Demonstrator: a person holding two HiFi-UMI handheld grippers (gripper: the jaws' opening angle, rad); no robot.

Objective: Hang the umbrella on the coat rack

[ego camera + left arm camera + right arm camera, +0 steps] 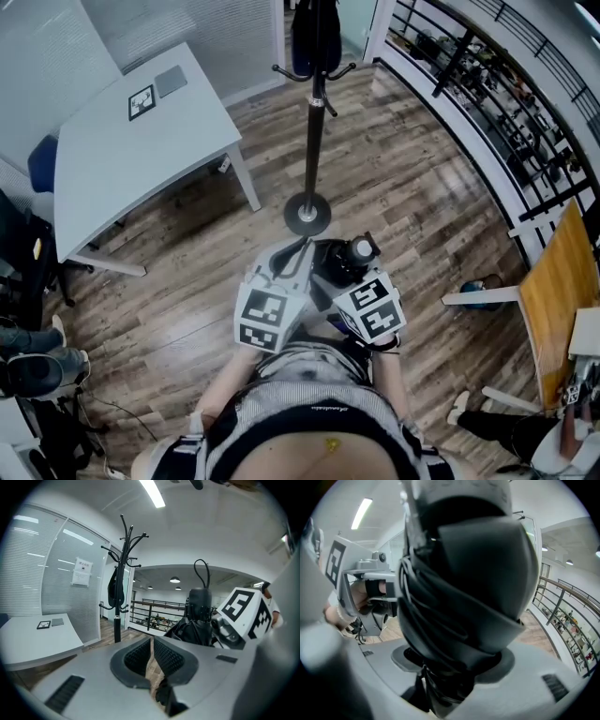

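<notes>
A folded black umbrella point(464, 597) stands upright in my right gripper point(454, 670), whose jaws are shut on its lower end; it fills the right gripper view. In the head view the umbrella point(342, 260) sits just in front of my body, with the right gripper point(349, 281) beneath it. My left gripper point(296, 255) is close beside it on the left. Its jaws are shut with only a thin slit and nothing between them point(152, 657). The black coat rack point(314, 122) stands ahead on a round base point(307, 214). In the left gripper view the coat rack point(121, 592) shows its hooks at upper left, with the umbrella point(199, 620) to the right.
A dark bag point(305, 37) hangs on the rack's hooks. A white table point(141, 131) stands at the left, and a black railing point(487, 103) curves along the right. A wooden board point(558, 281) leans at the far right. Someone's legs point(28, 361) are at the left edge.
</notes>
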